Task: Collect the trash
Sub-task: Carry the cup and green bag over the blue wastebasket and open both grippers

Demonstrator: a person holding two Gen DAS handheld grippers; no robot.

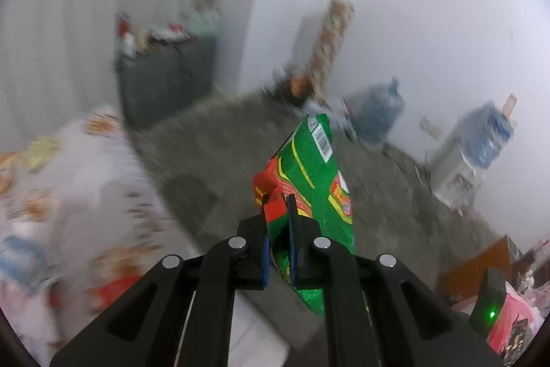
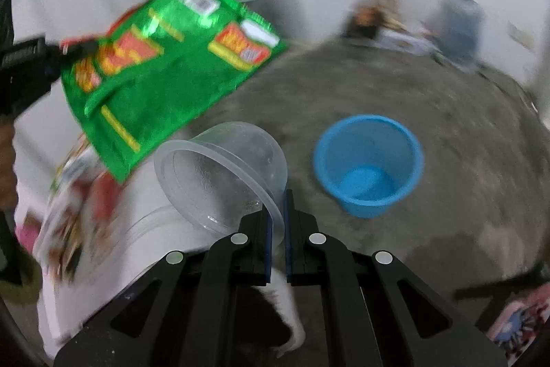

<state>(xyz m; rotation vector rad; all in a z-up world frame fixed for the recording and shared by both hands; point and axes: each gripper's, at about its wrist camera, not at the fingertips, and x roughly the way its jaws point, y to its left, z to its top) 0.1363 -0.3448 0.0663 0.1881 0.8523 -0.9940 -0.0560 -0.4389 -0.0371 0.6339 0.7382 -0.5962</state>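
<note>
My left tongs (image 1: 278, 212) are pinching a green snack bag (image 1: 306, 181) by its red-printed edge, the jaws nearly together with the foil between the pads; the bag stands up and away from the fingertips, tilted a little to the right, with its barcode corner farthest from me. From the right wrist view the same bag (image 2: 165, 64) hangs out of those tongs (image 2: 74, 49) at the upper left, spread flat in the air above the white surface (image 2: 165, 239) below. My right tongs (image 2: 276, 215) are pressed on the rim of a clear plastic cup (image 2: 223, 174), the thin wall caught between the blue pads, the cup lying tilted on its side with its mouth turned toward me and to the left. A blue bucket (image 2: 369, 164) stands upright on the grey floor (image 2: 464, 160), to the right of the cup and apart from it.
</note>
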